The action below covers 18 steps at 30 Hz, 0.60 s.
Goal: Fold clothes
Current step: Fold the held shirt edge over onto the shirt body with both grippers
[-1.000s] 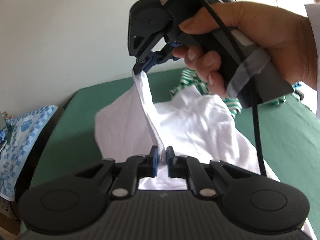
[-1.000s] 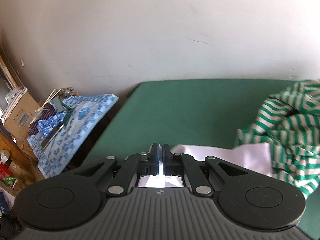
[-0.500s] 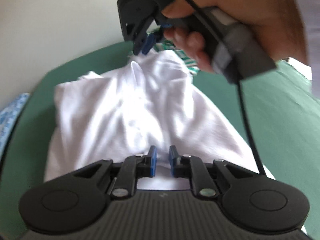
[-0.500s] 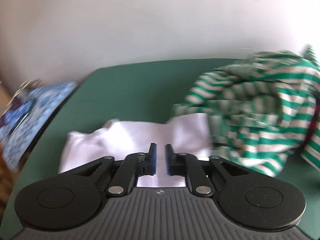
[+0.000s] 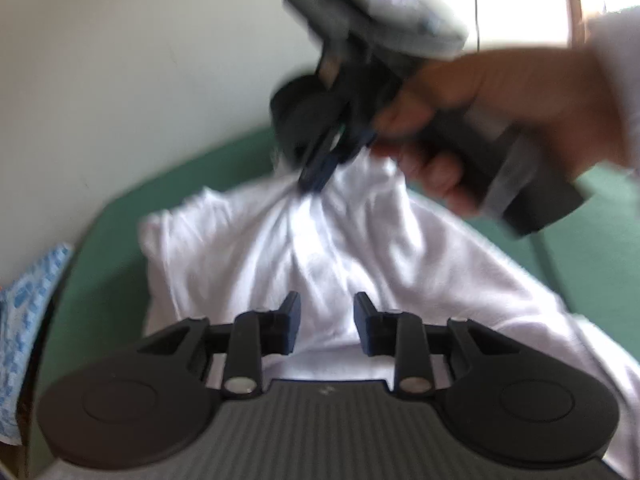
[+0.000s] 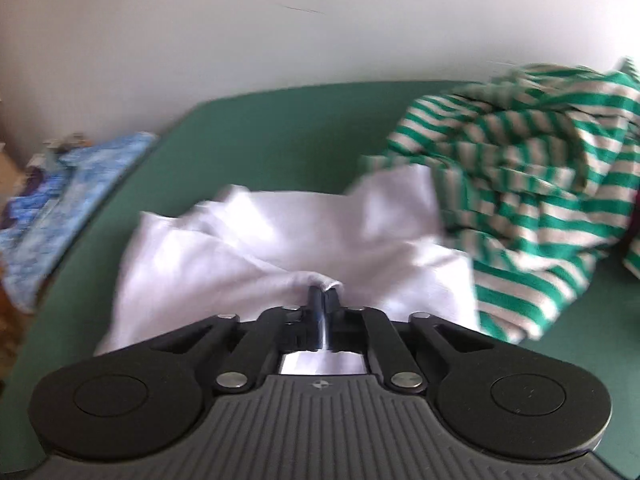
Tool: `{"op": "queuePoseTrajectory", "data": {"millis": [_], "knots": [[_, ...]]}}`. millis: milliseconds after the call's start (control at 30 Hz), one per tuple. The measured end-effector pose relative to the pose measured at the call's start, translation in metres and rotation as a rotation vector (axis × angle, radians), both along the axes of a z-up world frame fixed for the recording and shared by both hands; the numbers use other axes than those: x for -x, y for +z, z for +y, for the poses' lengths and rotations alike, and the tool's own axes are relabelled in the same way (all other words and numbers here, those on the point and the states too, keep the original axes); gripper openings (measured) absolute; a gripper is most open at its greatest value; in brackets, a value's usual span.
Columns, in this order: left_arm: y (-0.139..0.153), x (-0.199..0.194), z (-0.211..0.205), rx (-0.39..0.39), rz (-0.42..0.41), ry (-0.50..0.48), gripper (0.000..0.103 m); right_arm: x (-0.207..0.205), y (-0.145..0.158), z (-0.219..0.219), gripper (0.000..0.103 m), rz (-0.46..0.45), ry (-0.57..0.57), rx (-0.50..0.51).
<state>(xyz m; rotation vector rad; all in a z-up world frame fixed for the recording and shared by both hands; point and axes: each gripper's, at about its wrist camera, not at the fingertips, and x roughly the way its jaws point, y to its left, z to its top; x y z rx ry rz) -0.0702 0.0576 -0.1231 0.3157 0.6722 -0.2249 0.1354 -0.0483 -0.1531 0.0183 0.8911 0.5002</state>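
Green surface, white garment pinched in right tool

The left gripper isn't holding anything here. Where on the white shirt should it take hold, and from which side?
Judging from the left wrist view, the left gripper best pinches the white shirt at its near edge just below its open jaws, coming down from above. The right gripper is already shut on a bunched fold, so a second hold apart from it would spread the cloth.

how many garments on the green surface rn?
2. White garment spread in the middle, pinched in the right gripper. Green-striped garment heaped at its right edge. More may be hidden beneath; blue patterned cloth lies off the surface, left.
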Motion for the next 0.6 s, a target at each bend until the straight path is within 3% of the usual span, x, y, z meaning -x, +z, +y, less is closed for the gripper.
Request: {"op": "queuePoseTrajectory", "data": {"millis": [167,233,267,367,433,533,600], "knots": [[0.000,0.010,-0.009,0.028,0.014,-0.060,0.022,0.003,0.002,-0.008,0.001,-0.020,0.006,0.048],[0.005,0.014,-0.007,0.043,0.020,-0.099,0.027,0.003,0.003,-0.011,0.003,-0.018,0.000,0.063],[0.009,0.016,-0.005,0.059,0.011,-0.109,0.031,0.006,0.008,-0.013,0.008,-0.035,-0.007,0.049],[0.020,0.016,0.000,0.083,-0.045,-0.118,0.035,0.017,0.022,-0.007,0.008,-0.080,0.103,-0.049],[0.014,0.007,-0.004,0.065,-0.057,-0.101,0.037,0.023,0.020,0.007,0.008,-0.041,0.190,-0.093],[0.003,-0.005,-0.011,0.051,-0.019,-0.063,0.034,0.023,0.003,0.031,0.008,0.012,0.264,-0.011],[-0.007,-0.010,-0.014,0.054,0.018,-0.049,0.034,0.018,-0.008,0.029,0.008,0.008,0.234,0.048]]}}
